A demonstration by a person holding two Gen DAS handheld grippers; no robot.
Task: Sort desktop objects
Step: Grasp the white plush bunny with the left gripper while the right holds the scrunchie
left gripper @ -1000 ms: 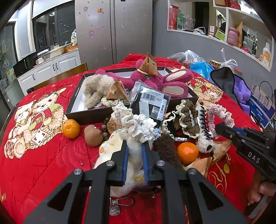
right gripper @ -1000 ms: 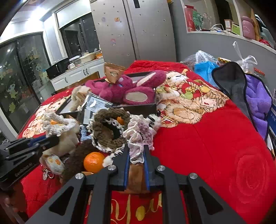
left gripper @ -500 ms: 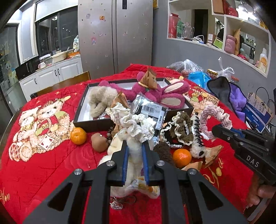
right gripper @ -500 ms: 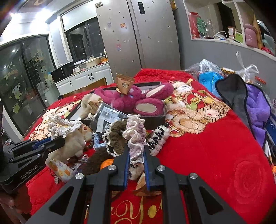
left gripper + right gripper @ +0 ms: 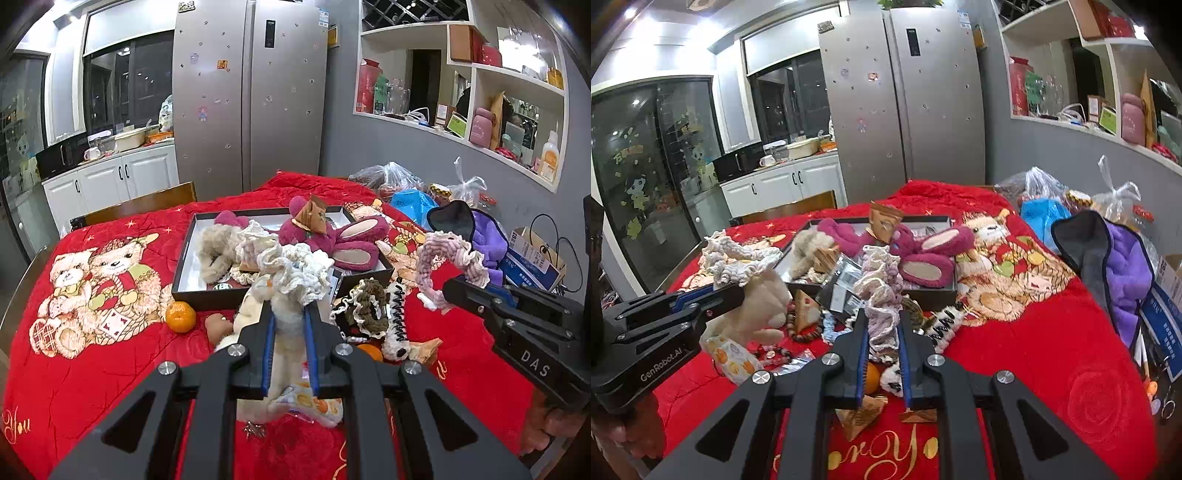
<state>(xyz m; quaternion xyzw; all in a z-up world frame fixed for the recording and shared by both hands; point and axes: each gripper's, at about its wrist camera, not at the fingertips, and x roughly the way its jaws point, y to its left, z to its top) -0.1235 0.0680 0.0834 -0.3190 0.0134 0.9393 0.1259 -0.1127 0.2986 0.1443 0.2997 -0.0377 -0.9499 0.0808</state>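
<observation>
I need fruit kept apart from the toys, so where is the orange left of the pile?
In the left wrist view, the orange sits on the red quilt, just outside the black tray's front-left corner, beside the printed bears.

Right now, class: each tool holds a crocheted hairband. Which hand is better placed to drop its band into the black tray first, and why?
Left, probably. The left tool holds its cream hairband directly before the black tray; the right tool's pink hairband hangs nearer the tray's right corner.

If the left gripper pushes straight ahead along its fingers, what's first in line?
Likely the near wall of the black tray, just beyond the cream ruffled scrunchie that the left gripper holds; depth is hard to judge.
</observation>
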